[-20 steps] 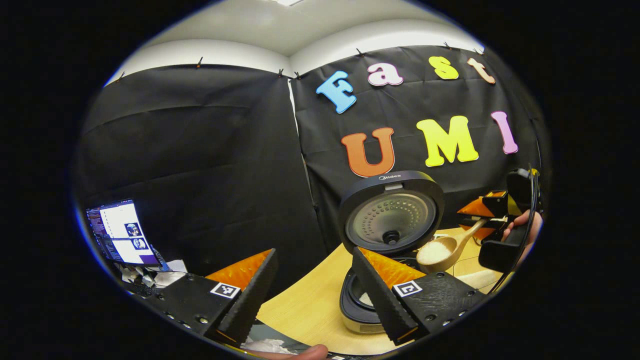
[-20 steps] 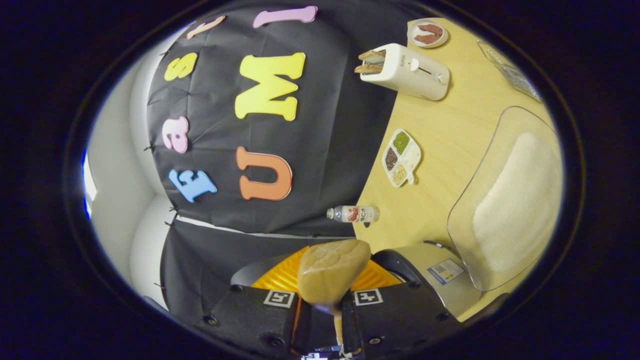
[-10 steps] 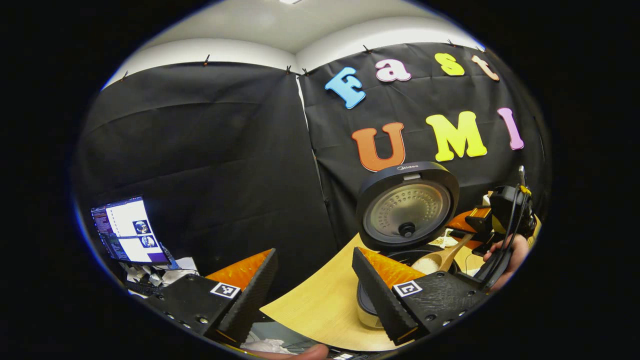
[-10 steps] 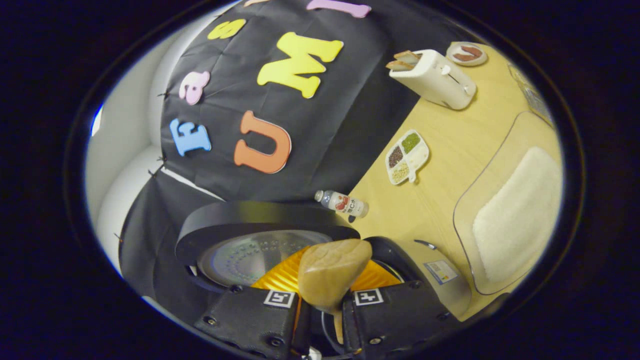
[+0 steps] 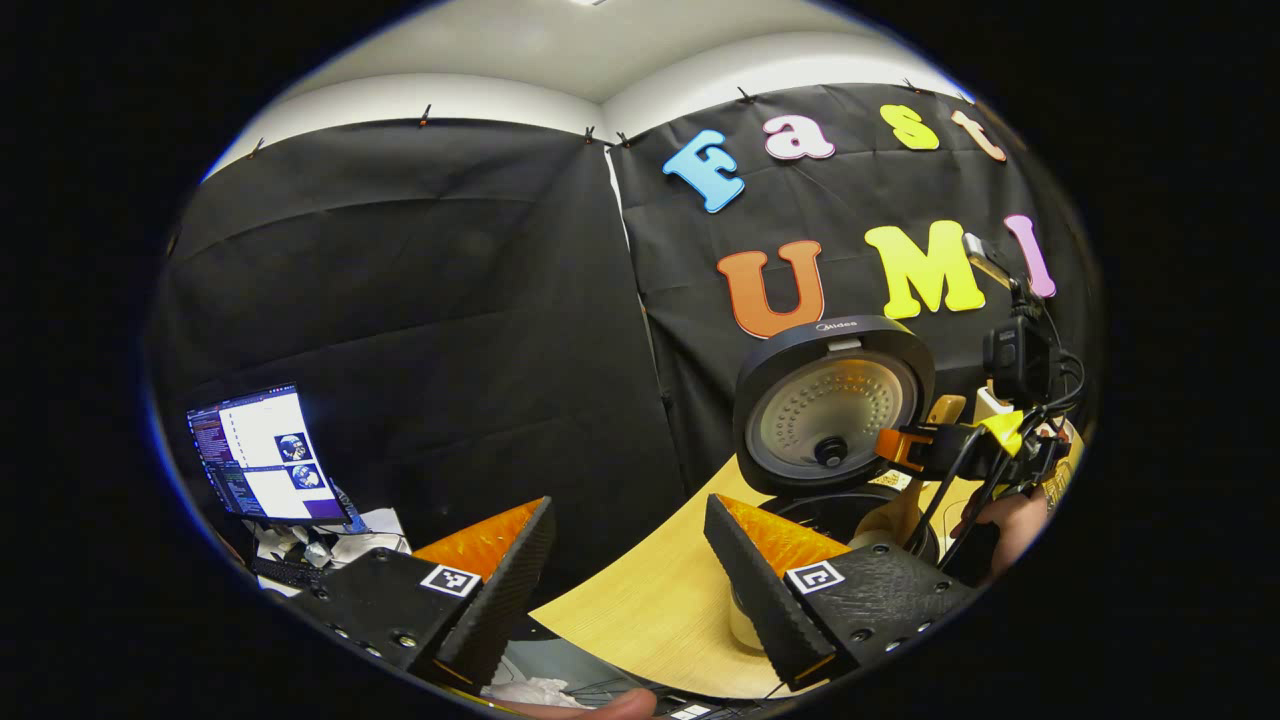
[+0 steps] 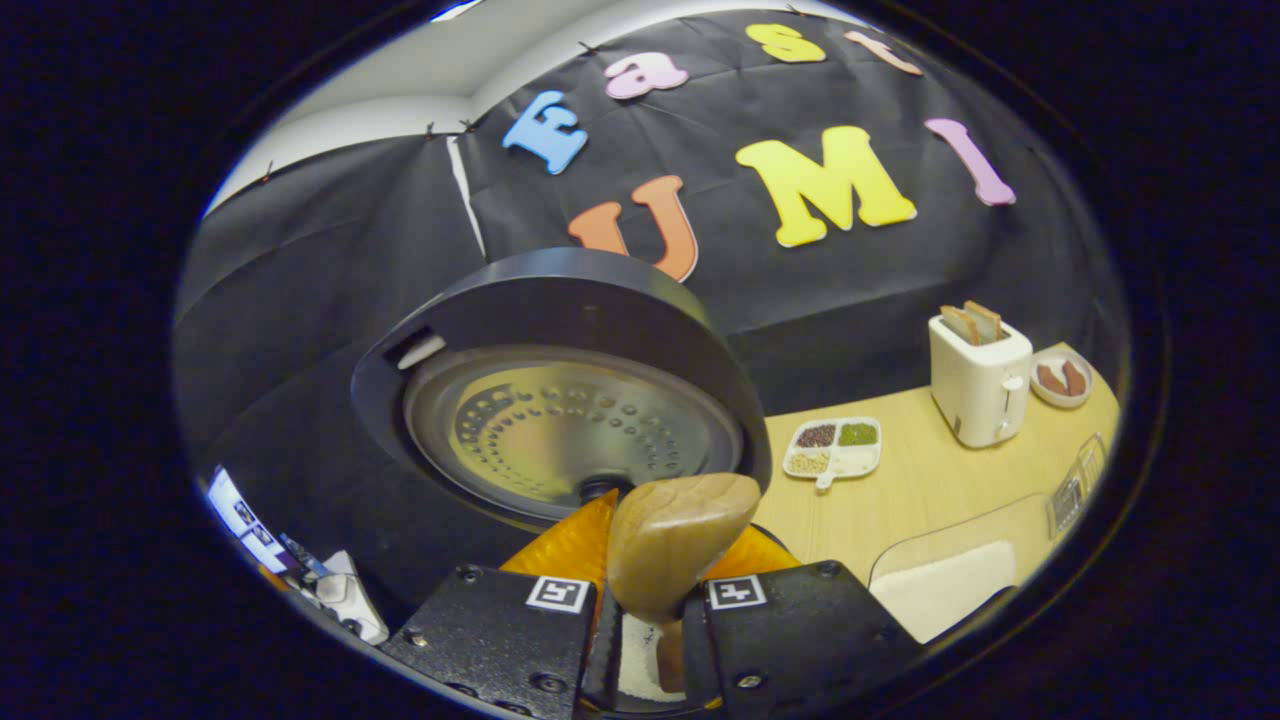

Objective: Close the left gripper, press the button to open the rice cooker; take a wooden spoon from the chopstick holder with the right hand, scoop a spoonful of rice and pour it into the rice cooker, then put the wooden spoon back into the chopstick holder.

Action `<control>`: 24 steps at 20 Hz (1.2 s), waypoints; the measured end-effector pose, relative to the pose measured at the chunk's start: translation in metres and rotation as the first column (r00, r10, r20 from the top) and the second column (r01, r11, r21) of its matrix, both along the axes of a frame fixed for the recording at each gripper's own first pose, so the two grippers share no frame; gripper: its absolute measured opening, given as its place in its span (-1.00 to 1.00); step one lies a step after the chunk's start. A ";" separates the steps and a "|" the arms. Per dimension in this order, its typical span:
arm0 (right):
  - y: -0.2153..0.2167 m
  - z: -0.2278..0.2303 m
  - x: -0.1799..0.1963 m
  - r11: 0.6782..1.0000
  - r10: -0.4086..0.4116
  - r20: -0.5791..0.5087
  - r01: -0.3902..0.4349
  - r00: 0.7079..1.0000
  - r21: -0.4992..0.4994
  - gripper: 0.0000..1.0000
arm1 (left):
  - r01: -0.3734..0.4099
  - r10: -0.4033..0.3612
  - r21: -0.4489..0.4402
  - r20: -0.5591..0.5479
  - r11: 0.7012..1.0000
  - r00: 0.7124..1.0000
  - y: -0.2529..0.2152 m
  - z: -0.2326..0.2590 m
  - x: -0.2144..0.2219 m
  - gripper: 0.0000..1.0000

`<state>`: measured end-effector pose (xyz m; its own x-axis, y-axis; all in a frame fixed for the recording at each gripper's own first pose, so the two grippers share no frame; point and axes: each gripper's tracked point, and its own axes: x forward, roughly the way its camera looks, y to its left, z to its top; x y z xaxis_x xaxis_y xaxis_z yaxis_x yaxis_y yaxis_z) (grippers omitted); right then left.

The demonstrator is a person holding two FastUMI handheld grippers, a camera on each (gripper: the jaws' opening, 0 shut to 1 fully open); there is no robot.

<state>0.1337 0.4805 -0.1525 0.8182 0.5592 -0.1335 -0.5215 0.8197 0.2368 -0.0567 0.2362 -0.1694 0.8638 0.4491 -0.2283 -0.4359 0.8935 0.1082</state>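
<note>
The rice cooker [image 5: 850, 500] stands on the table with its round lid [image 5: 835, 405] raised. My left gripper [image 5: 625, 600] is open and holds nothing, well short of the cooker. In the left gripper view my right gripper [image 5: 900, 445] hangs over the pot in a hand [image 5: 1005, 520], with the wooden spoon [image 5: 893, 520] tipped down into the opening. In the right gripper view my right gripper [image 6: 660, 560] is shut on the wooden spoon [image 6: 680, 535], whose rounded back faces me. White rice [image 6: 638, 655] shows below between the fingers. The lid [image 6: 560, 400] looms close ahead.
A clear tub of rice [image 6: 945, 595] lies at the lower right. A divided dish of grains [image 6: 832, 445], a white toaster [image 6: 980, 385] and a small plate [image 6: 1060, 378] stand farther back on the table [image 6: 920, 490]. A laptop [image 5: 265, 455] sits off to the left.
My right gripper carried the rice-filled spoon over the open pot and rolled it over, so the spoon's bowl now faces down. The left gripper drifted slightly and stays open.
</note>
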 end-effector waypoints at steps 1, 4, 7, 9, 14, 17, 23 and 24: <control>0.004 0.001 -0.002 0.997 0.008 0.054 -0.003 0.999 -0.082 -0.41 | -0.004 0.004 0.001 0.001 1.000 1.000 0.001 0.000 -0.002 0.92; 0.017 0.017 -0.011 0.970 0.059 0.215 -0.005 0.975 -0.241 -0.41 | -0.016 0.016 -0.002 0.004 1.000 1.000 0.006 0.000 -0.005 0.91; 0.028 0.019 -0.025 0.929 0.127 0.313 -0.002 0.941 -0.371 -0.41 | -0.025 0.025 -0.006 0.005 1.000 1.000 0.010 -0.002 -0.007 0.92; 0.033 0.015 -0.028 0.909 0.149 0.338 0.005 0.929 -0.416 -0.41 | -0.030 0.030 0.000 0.006 1.000 1.000 0.014 -0.002 -0.009 0.91; 0.034 0.013 -0.025 0.916 0.157 0.323 -0.015 0.933 -0.402 -0.41 | -0.030 0.030 0.000 0.000 1.000 1.000 0.016 -0.003 -0.011 0.91; 0.028 0.022 -0.025 0.963 0.139 0.243 -0.073 0.960 -0.260 -0.41 | -0.026 0.026 0.008 0.001 1.000 1.000 0.016 0.001 -0.012 0.91; -0.005 0.044 -0.020 0.958 0.135 -0.089 -0.108 0.987 0.264 -0.41 | -0.013 0.013 0.024 0.005 1.000 1.000 0.010 0.010 -0.012 0.91; -0.014 0.047 -0.017 0.941 0.135 -0.133 -0.085 0.982 0.328 -0.41 | -0.008 0.008 0.024 0.007 1.000 1.000 0.007 0.012 -0.011 0.91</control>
<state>0.1164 0.4665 -0.1051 0.7331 0.6783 -0.0500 -0.5419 0.6270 0.5596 -0.0680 0.2432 -0.1576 0.8618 0.4609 -0.2117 -0.4435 0.8873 0.1263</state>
